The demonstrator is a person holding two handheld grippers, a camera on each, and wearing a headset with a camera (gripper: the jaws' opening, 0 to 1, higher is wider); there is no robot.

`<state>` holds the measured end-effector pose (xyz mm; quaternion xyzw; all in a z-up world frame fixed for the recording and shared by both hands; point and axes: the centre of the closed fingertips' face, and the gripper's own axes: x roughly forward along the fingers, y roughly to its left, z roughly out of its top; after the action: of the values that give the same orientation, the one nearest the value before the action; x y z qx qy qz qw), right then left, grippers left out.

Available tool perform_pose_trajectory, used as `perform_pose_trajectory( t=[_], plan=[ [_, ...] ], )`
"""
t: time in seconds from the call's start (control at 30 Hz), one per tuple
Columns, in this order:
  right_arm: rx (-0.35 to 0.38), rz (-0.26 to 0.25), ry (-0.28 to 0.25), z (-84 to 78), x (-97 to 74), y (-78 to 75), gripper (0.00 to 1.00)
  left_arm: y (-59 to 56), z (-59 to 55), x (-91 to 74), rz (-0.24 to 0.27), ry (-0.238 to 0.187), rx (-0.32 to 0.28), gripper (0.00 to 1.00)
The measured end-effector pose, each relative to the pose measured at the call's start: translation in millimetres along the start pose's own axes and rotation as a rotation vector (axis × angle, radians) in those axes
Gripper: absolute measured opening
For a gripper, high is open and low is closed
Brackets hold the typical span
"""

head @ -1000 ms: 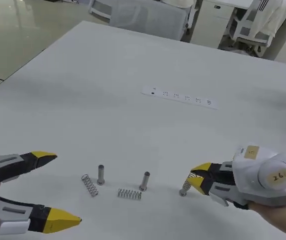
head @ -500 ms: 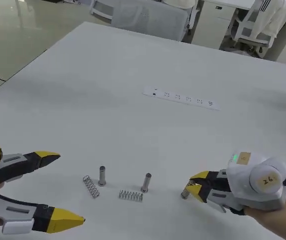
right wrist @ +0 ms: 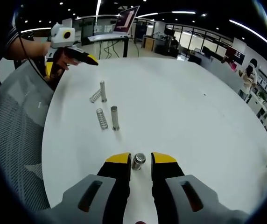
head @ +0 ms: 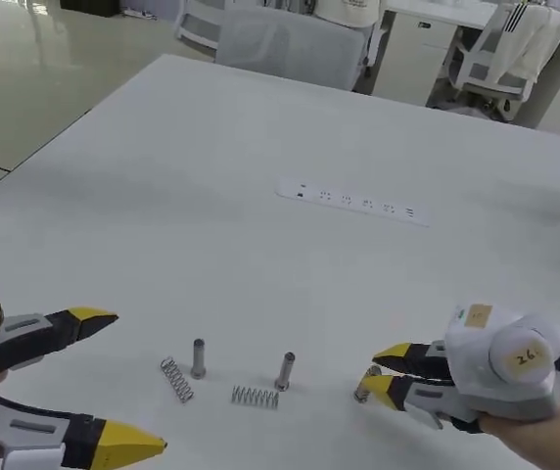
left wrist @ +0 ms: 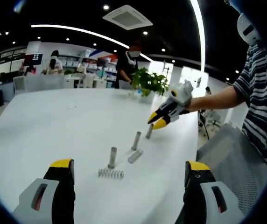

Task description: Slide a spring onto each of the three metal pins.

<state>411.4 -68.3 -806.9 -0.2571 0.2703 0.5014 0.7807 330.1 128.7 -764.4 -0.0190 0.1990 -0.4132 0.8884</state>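
Right gripper [right wrist: 140,159], fingers narrowly parted, straddles a pin [right wrist: 138,161] seemingly already sprung; two bare pins [head: 198,357] [head: 286,370], two loose springs [head: 175,379] [head: 254,396] wait; left gripper [head: 138,380] fingers spread wide.

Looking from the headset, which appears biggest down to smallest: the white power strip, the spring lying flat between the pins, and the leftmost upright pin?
1. Long white power strip, clearly largest though farthest away.
2. Silver coil spring lying flat and leftmost grey metal pin: too alike to rank.
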Motion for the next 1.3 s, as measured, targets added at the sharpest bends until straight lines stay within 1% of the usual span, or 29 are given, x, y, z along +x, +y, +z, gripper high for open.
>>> perform_pose_trajectory(
  t=[0.17,0.3,0.37,0.53,0.93,1.1,1.3],
  plan=[
    [-0.011,-0.008,-0.032,10.6,-8.5,-0.4,0.15,-1.3,0.7,1.2,-0.006,0.002,0.002,0.95],
    [-0.001,-0.009,-0.055,19.5,-15.2,0.9,0.14,-2.7,2.8,2.1,-0.01,0.001,0.005,0.95],
    [0.01,0.001,-0.07,24.7,-18.6,4.8,0.15,-3.0,3.2,2.2,-0.012,0.001,0.006,0.95],
    [-0.006,0.013,-0.092,30.8,-24.0,15.4,0.14,-2.8,2.4,1.9,-0.014,0.006,0.006,0.95],
    [-0.014,0.032,-0.115,37.2,-27.2,30.2,0.13,-3.7,2.8,-0.2,-0.016,0.01,0.006,0.94],
    [-0.034,0.046,-0.122,45.1,-26.9,36.8,0.14,-4.2,2.5,-0.6,-0.016,0.01,0.006,0.94],
    [-0.075,0.079,-0.132,57.7,-22.5,49.0,0.14,-3.8,3.7,-1.7,-0.014,0.008,0.009,0.94]
  ],
)
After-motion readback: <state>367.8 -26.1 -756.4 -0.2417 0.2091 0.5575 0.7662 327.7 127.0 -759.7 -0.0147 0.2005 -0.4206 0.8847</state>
